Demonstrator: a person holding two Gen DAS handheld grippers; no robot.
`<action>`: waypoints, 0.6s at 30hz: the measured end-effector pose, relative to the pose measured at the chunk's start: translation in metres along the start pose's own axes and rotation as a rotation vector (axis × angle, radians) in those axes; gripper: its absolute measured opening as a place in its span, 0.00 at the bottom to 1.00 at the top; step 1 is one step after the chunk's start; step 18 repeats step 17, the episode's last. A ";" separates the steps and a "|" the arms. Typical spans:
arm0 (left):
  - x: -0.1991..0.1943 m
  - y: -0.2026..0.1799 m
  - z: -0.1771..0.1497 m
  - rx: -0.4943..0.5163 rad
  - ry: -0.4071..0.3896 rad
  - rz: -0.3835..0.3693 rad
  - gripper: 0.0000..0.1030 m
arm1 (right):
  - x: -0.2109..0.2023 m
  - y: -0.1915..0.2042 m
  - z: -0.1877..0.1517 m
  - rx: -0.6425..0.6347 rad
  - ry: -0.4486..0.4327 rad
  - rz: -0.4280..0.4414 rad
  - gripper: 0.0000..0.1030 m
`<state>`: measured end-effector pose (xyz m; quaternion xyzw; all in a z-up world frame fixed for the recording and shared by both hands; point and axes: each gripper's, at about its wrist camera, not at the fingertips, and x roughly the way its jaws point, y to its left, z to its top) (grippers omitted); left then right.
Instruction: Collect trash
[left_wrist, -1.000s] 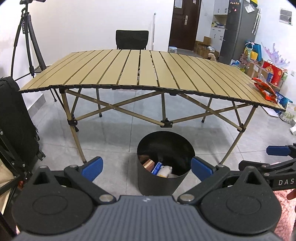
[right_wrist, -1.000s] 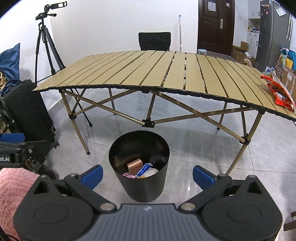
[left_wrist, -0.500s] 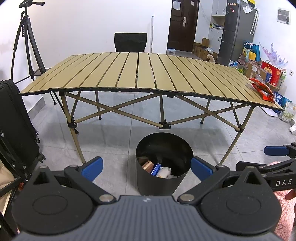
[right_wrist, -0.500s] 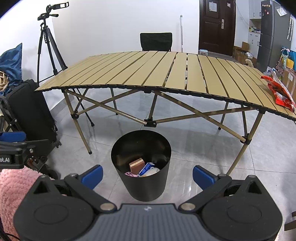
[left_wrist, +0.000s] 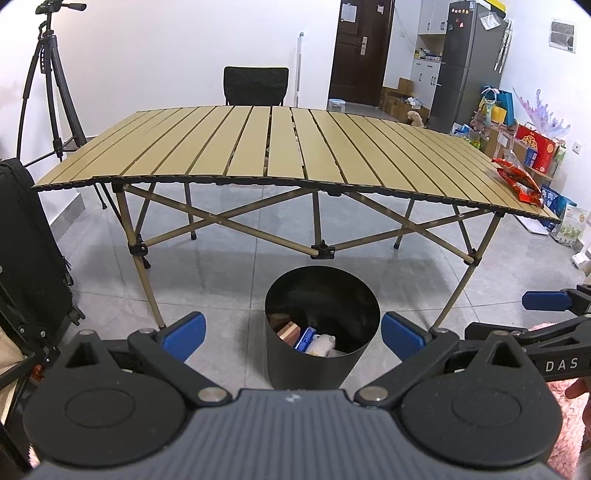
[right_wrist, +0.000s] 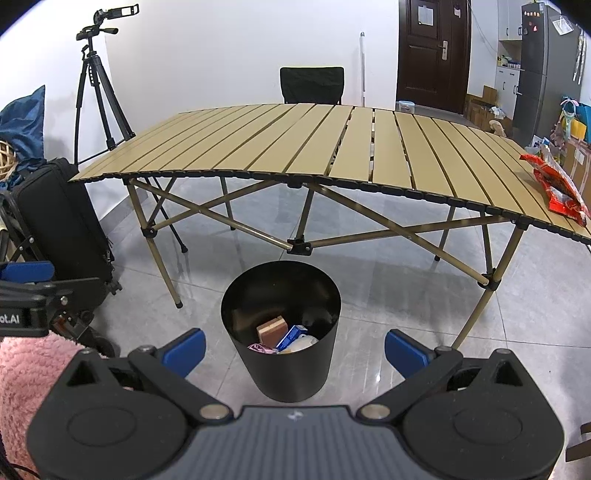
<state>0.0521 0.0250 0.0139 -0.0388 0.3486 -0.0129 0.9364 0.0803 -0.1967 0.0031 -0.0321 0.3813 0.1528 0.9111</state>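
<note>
A crinkled red foil wrapper (left_wrist: 517, 181) lies on the slatted tan worktop's (left_wrist: 280, 155) right end. Both the left gripper (left_wrist: 291, 332) and right gripper (right_wrist: 293, 345) hover wide open, empty, above the smooth black cylindrical bin (right_wrist: 291, 369).

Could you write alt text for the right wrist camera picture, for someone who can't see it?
An open, empty right gripper points at a black bin holding trash on the floor. Behind stands a slatted table with a red snack bag at its right end.

Bin (right_wrist: 280, 354) wall hides lower trash (right_wrist: 284, 334).
</note>
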 end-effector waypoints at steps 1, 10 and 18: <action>0.000 -0.001 0.000 0.003 -0.002 -0.003 1.00 | 0.000 0.000 0.000 -0.001 0.000 0.000 1.00; -0.001 -0.002 -0.002 0.009 -0.005 -0.007 1.00 | 0.002 0.000 0.001 -0.003 0.007 -0.003 1.00; 0.001 -0.006 -0.003 0.023 -0.009 -0.015 1.00 | 0.007 -0.002 -0.001 0.001 0.017 -0.007 1.00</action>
